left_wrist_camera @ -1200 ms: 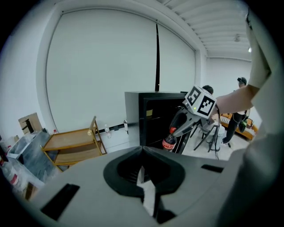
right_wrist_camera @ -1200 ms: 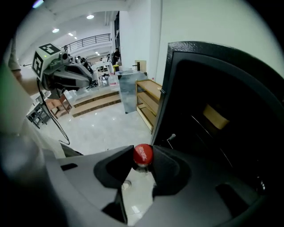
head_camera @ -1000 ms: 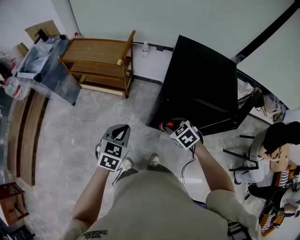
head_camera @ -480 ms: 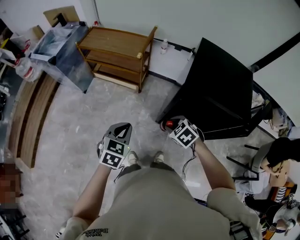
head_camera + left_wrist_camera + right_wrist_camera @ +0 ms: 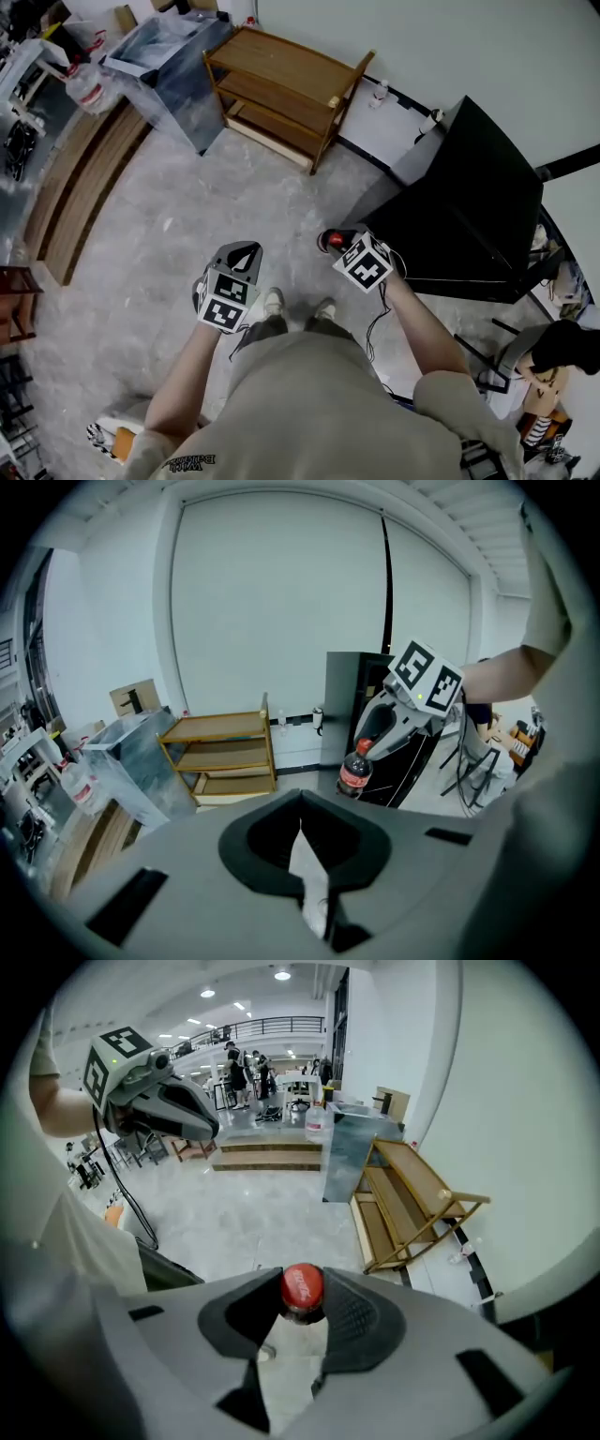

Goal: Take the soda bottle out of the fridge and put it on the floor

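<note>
Already out of the fridge (image 5: 469,206), the bottle (image 5: 356,772) hangs by its neck from the right tool (image 5: 302,1314), whose jaws are clamped just under the red cap. In the head view it shows at centre frame, just left of the black fridge and off the floor (image 5: 141,253). The left tool (image 5: 300,801), lower left of centre there, has its jaws drawn together on nothing. The carrying step looks to be in hand. Next, I judge, the right tool must lower the bottle upright until its base rests on bare floor, clear of the shoes (image 5: 272,302), and only then let go.
</note>
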Tool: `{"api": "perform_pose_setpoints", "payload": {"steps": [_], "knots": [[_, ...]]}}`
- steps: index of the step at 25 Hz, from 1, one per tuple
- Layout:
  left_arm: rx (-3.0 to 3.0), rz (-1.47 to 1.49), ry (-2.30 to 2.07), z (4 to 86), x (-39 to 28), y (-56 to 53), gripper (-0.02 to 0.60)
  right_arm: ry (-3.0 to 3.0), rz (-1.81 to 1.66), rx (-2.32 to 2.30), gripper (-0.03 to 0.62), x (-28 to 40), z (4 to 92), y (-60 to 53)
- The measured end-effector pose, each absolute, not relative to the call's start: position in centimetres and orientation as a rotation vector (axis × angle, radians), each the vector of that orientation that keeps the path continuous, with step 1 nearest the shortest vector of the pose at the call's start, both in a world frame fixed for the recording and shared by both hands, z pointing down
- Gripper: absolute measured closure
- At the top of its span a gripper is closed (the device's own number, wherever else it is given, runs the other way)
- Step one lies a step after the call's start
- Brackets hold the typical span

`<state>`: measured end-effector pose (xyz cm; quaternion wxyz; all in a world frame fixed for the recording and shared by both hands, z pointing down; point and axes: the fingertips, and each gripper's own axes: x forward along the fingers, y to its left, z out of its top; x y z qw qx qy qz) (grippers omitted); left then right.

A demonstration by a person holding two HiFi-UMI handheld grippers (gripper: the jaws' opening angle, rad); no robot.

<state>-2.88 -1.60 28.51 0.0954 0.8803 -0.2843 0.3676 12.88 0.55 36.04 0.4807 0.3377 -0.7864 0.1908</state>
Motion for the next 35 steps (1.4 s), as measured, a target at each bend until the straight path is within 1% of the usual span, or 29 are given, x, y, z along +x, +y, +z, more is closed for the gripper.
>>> {"api": "perform_pose_setpoints", "payload": {"steps": [7, 12, 19, 27, 35], "knots": [[2.564, 1.021, -0.945, 29.2, -6.3, -2.3, 0.575, -1.922, 0.412, 0.716, 0.482, 9.0, 37.6, -1.3], [2.527, 1.05, -0.943, 30.8, -7.4, -3.0, 0.575, -1.898, 0.375, 0.681, 0.482, 7.3, 39.2, -2.5], [2.47, 1.103, -0.896, 35.1, -7.9, -4.6, 0.575, -1.875, 0.385, 0.675, 0.482, 6.4, 43.2, -3.8], [2.409, 1.118, -0.827, 41.8, -7.4, -6.8, 0.575, -1.846, 0.436, 0.708, 0.482, 6.1, 50.4, -5.1], [2.302, 1.131, -0.783, 52.1, -7.4, -6.7, 0.575, -1.813, 0.515, 0.778, 0.482, 5.7, 58.8, -5.9]]}}
